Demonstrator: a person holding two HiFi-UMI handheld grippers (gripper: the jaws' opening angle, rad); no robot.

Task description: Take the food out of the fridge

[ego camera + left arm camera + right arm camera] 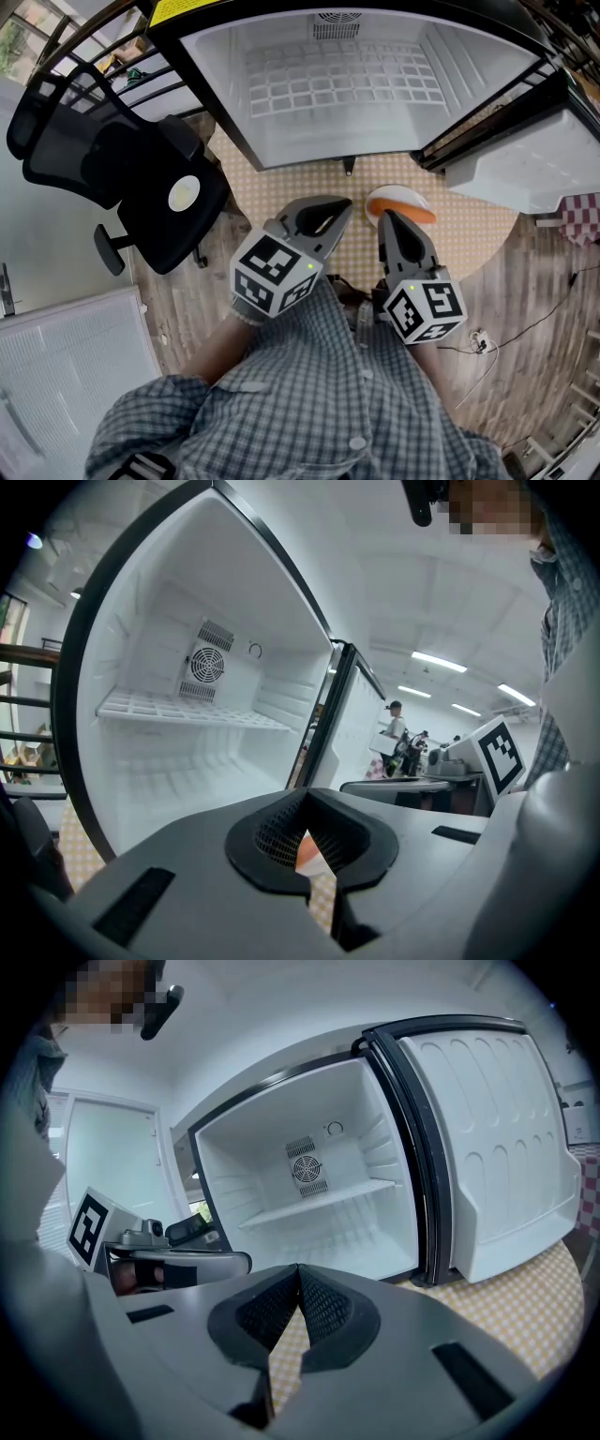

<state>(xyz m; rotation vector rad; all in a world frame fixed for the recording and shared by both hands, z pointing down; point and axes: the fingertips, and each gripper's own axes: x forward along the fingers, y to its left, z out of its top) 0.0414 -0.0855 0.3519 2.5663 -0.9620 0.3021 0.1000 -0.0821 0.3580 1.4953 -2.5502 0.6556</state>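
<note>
The small fridge (347, 75) stands open, and its white inside with a wire shelf (187, 708) holds nothing that I can see. A white dish with orange food (401, 202) sits on the checkered mat (309, 183) in front of it. My left gripper (344, 210) is shut and empty, its tips just left of the dish. A sliver of the orange food (306, 853) shows through the gap under its jaws. My right gripper (387, 217) is also shut and empty, its tip at the dish's near edge. Both grippers (306, 797) (298, 1269) point at the fridge opening.
The fridge door (525, 159) hangs open to the right. A black office chair (112, 159) stands on the left, beside a white panel (66, 366). A cable and socket (482, 342) lie on the wood floor. A person (394, 726) stands far behind.
</note>
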